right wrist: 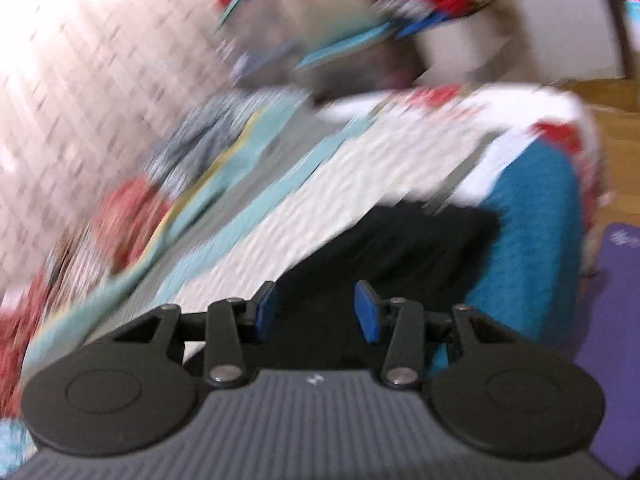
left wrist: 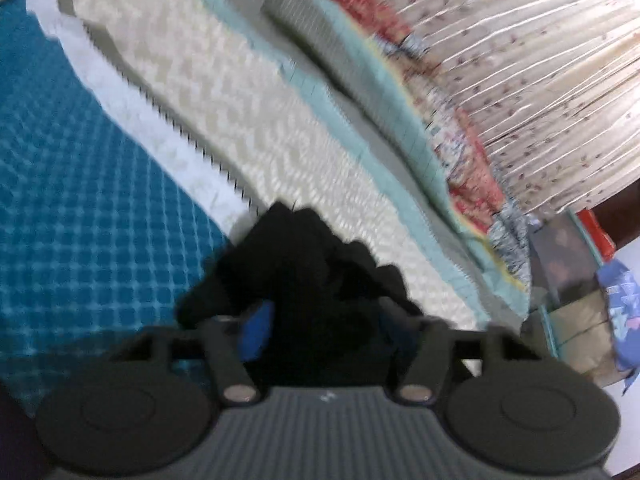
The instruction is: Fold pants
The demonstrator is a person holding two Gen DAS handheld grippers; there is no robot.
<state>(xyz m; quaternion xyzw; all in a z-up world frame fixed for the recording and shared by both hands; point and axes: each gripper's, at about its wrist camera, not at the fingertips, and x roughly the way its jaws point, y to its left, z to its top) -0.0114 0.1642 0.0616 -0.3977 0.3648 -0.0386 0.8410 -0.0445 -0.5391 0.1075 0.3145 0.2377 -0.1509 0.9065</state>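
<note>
**Pants bunched in left gripper, right gripper spread**

Left gripper (left wrist: 324, 332) pinches a bunched wad of the black pants (left wrist: 304, 280) between its blue pads (left wrist: 256, 332). The wad sits over the cream blanket (left wrist: 248, 120), beside the teal cover (left wrist: 80, 200). Right gripper (right wrist: 316, 312) has its pads apart, gripping nothing; pants (right wrist: 400, 248) lie just ahead of it, at the blanket's (right wrist: 320, 184) edge. Right view is motion-blurred.

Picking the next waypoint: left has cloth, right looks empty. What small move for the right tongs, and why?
Probably ease the right tongs forward and close on the black pants. Their pads stand apart with nothing between, over the fabric, while the left tongs already pinch a bunch of it. The view is blurred, so this is tentative.
</note>
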